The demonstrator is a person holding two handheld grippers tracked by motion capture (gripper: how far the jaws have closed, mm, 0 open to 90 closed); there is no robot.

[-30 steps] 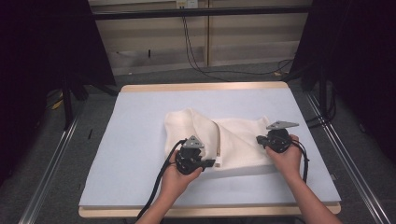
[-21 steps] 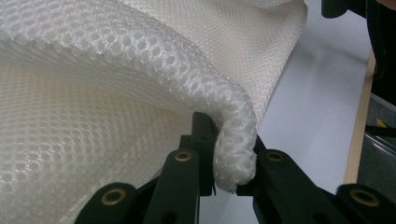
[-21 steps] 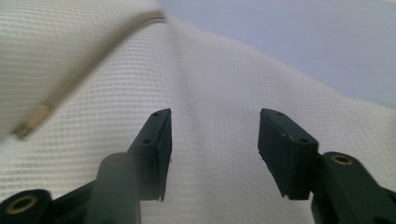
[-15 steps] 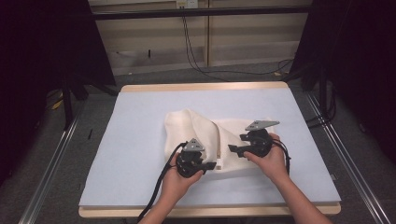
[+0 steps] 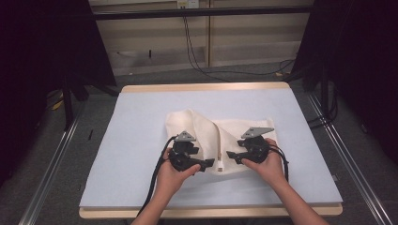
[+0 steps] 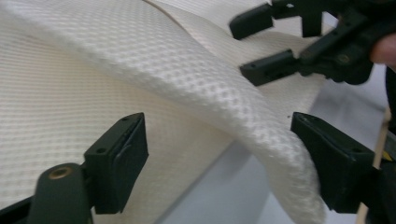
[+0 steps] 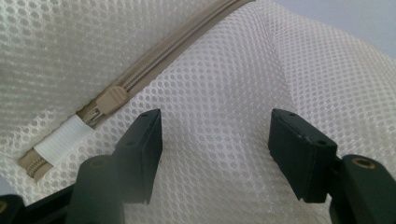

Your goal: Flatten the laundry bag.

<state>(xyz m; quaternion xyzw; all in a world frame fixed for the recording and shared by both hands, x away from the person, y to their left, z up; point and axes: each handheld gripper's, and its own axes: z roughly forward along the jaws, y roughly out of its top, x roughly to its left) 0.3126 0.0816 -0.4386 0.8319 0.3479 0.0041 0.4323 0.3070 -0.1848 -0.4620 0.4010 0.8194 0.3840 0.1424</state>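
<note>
Black jaws on the left hand-held gripper are standing wide apart; they have just been opening. A raised fold of the white mesh bag is sitting between them in the left gripper view, and I cannot tell if the pads are touching it. The person's left hand is holding this hand-held gripper low, close to the near edge of the bag.

Facing it from the other side, the right hand-held gripper is pointing toward the left one, with its jaws also wide and closing a little just now. In the right gripper view its jaws are hovering over the mesh, with netting between them but not pinched. The right hand is wrapping around its body.

Just beside the right jaws, a tan zipper is running across the bag, and its pull is sitting near a white end band.

The bag is lying crumpled in the middle of the pale blue worktop, a bit toward the person.
</note>
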